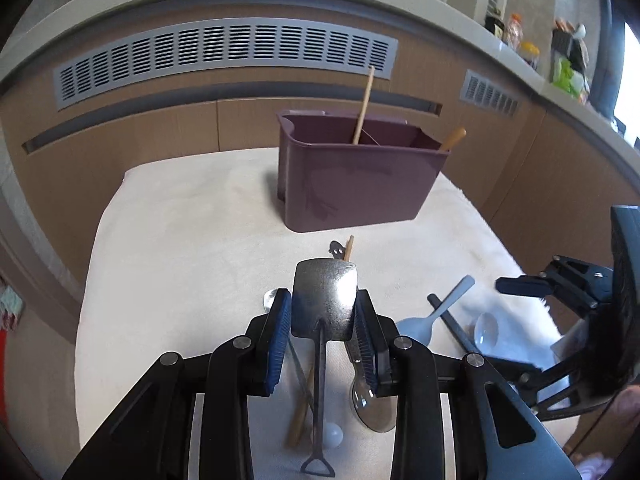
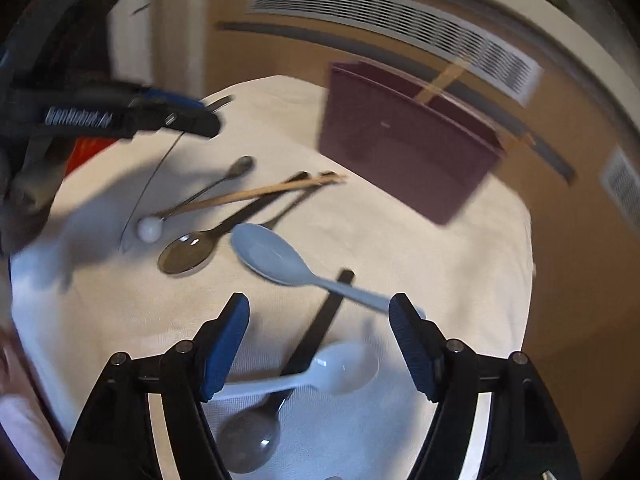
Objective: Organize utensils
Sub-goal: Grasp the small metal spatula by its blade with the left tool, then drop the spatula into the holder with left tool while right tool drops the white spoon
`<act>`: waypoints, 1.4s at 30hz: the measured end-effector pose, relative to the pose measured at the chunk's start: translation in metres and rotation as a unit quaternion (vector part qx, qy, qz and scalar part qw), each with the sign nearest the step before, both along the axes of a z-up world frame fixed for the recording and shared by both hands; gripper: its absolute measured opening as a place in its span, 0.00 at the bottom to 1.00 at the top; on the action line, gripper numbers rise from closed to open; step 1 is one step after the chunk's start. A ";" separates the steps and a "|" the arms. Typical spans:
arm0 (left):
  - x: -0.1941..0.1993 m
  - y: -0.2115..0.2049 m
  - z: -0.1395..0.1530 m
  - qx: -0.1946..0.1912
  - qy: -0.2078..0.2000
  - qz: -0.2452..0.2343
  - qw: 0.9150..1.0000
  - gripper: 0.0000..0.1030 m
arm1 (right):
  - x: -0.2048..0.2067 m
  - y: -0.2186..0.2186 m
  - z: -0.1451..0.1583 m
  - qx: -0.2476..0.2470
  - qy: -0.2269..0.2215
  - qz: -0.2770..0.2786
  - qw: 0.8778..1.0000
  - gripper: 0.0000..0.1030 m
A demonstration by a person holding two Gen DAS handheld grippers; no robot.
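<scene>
Shovel spoon (image 1: 325, 300) clamped between your left gripper (image 1: 323, 312) pads, bin (image 1: 356, 184) ahead: carry, drop in; right gripper (image 2: 320, 320) wide, empty.

shovel-shaped metal spoon (image 1: 324, 304) | lifted | maroon caddy (image 1: 356, 176) upright beyond

Left wrist view sharp, daylight from window (image 1: 628, 76) at right edge; glare on metal shovel-spoon (image 1: 325, 304). Right wrist view motion-blurred, esp. purple bin (image 2: 404, 144); soft shadows on white cloth (image 2: 400, 248). Both w/ fisheye bending, dark corners.
</scene>
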State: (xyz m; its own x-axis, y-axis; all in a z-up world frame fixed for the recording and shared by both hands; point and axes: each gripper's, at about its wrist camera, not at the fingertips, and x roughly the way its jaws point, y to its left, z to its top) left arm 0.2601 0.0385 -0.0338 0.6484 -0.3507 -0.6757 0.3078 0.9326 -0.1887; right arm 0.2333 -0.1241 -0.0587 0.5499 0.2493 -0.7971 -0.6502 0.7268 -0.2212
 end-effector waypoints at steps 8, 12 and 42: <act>-0.007 0.018 -0.005 -0.046 0.017 0.007 0.999 0.32 | 0.039 0.038 -0.012 -0.021 0.048 0.121 0.991 0.68; -0.010 0.025 -0.005 -0.054 0.019 0.009 0.998 0.32 | 0.060 0.043 -0.028 -0.030 0.087 0.121 0.988 0.66; -0.045 -0.030 0.050 -0.054 -0.041 -0.011 0.998 0.32 | 0.017 -0.064 0.066 0.189 0.032 -0.154 0.969 0.09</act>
State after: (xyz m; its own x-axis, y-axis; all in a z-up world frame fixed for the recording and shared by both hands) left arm 0.2151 0.0081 0.0158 0.6909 -0.4329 -0.5790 0.3459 0.9012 -0.2610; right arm 0.2505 -0.1882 0.0070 0.5974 0.3615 -0.7158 -0.3925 0.9102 0.1321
